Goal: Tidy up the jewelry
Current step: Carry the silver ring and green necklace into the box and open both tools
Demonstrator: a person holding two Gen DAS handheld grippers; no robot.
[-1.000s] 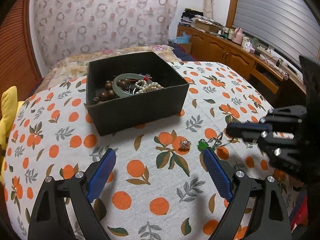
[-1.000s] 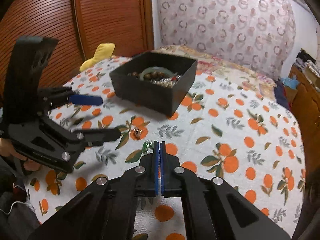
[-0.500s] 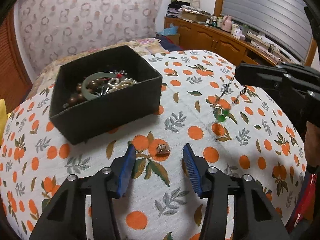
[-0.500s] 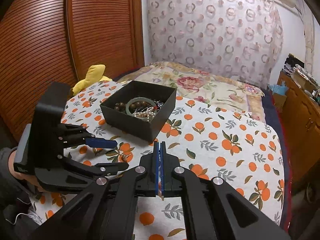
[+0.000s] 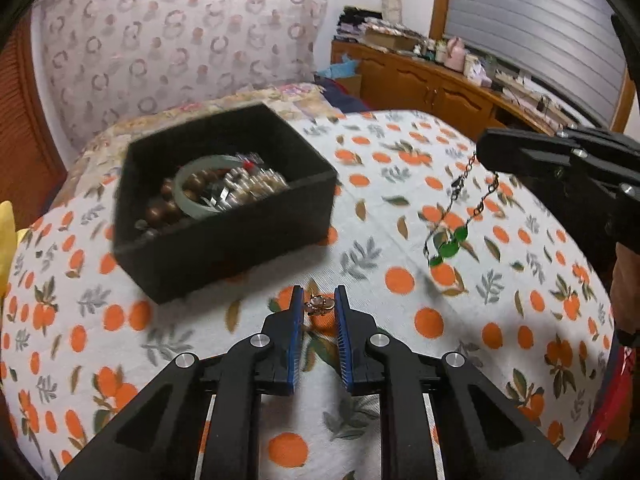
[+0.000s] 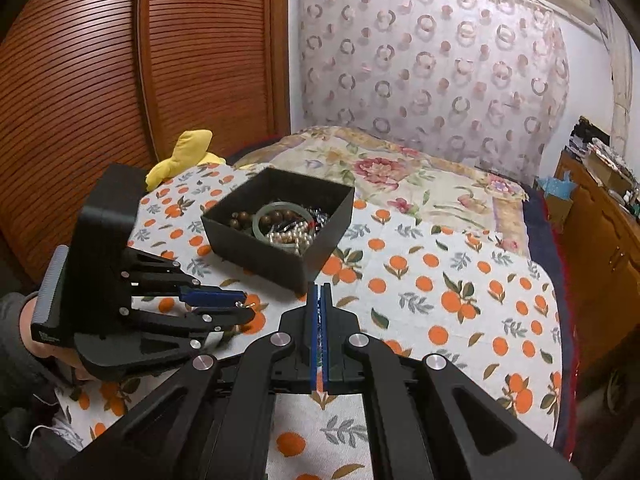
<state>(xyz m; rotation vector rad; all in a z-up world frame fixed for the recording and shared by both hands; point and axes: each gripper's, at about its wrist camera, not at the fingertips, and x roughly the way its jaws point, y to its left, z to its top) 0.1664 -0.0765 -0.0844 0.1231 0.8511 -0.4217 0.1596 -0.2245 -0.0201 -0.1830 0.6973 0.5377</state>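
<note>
A black open box (image 5: 224, 216) with a jade bangle, brown beads and pearls stands on the orange-print cloth; it also shows in the right wrist view (image 6: 280, 228). My left gripper (image 5: 319, 300) is shut on a small gold ring (image 5: 319, 305) just in front of the box. It shows from the side in the right wrist view (image 6: 240, 308). My right gripper (image 6: 320, 296) is shut on a chain necklace with green stones (image 5: 450, 240), which hangs in the air to the right of the box. The necklace is hidden in the right wrist view.
A yellow soft toy (image 6: 188, 152) lies at the left edge by the wooden sliding door (image 6: 120, 100). A floral bedspread (image 6: 400, 184) lies behind the box. A wooden cabinet with clutter (image 5: 440, 76) runs along the right.
My left gripper has closed on the ring. My right gripper has lifted the necklace higher off the cloth, and the box now looks nearer.
</note>
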